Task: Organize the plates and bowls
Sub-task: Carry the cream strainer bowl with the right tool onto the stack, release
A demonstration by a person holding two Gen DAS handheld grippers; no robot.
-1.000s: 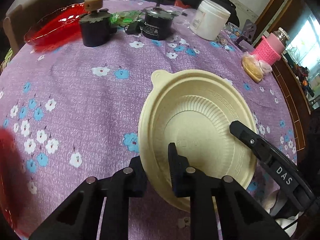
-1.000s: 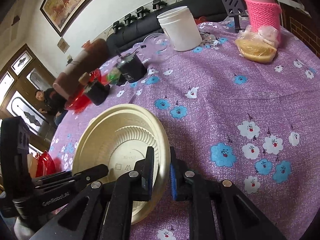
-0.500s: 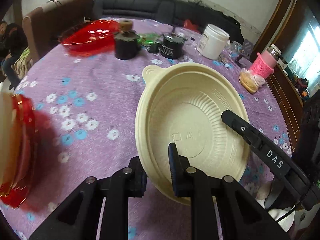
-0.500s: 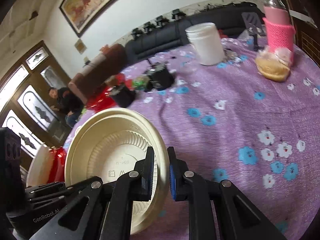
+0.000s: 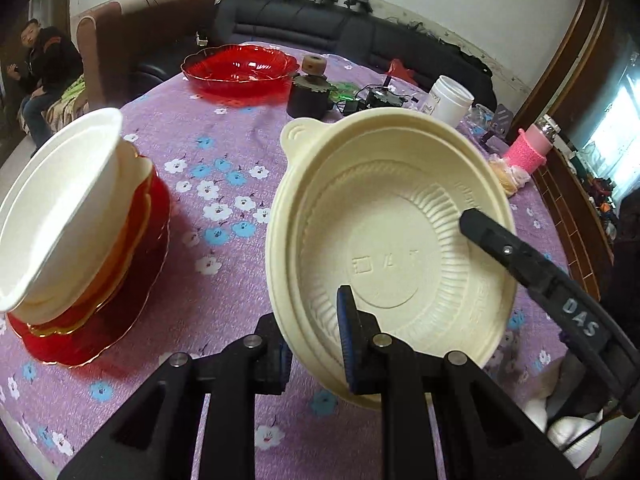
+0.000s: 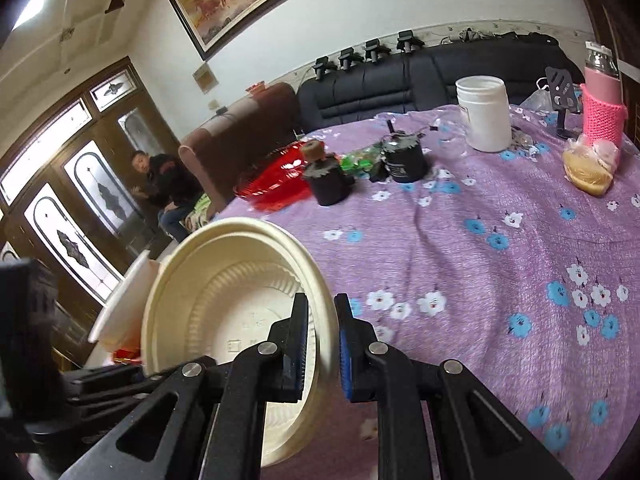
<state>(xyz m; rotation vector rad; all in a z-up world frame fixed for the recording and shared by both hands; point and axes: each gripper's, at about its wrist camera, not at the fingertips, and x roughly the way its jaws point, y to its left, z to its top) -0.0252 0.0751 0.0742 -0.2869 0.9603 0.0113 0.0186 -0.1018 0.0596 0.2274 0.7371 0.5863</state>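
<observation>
A cream plastic bowl (image 5: 384,240) with a small tab on its far rim hangs tilted above the purple flowered tablecloth (image 5: 224,272). My left gripper (image 5: 314,344) is shut on its near rim, one finger inside and one outside. My right gripper (image 6: 322,344) is shut on the bowl's (image 6: 224,304) right rim; one of its fingers (image 5: 520,256) reaches into the bowl in the left wrist view. To the left stands a stack: a white bowl (image 5: 60,208) on cream and orange dishes on red plates (image 5: 120,300). The white bowl (image 6: 124,292) shows behind the held bowl in the right wrist view.
At the table's far side lie a red scalloped dish (image 5: 240,66), two black jars (image 6: 332,184), a white tub (image 6: 486,118), a pink-sleeved bottle (image 6: 602,100) and bagged bread (image 6: 588,164). A person (image 5: 44,68) sits at the far left by a sofa.
Both grippers have carried the cream bowl upward and to the left. The stack of bowls and red plates has come fully into view beside it. Both grips are unchanged.
</observation>
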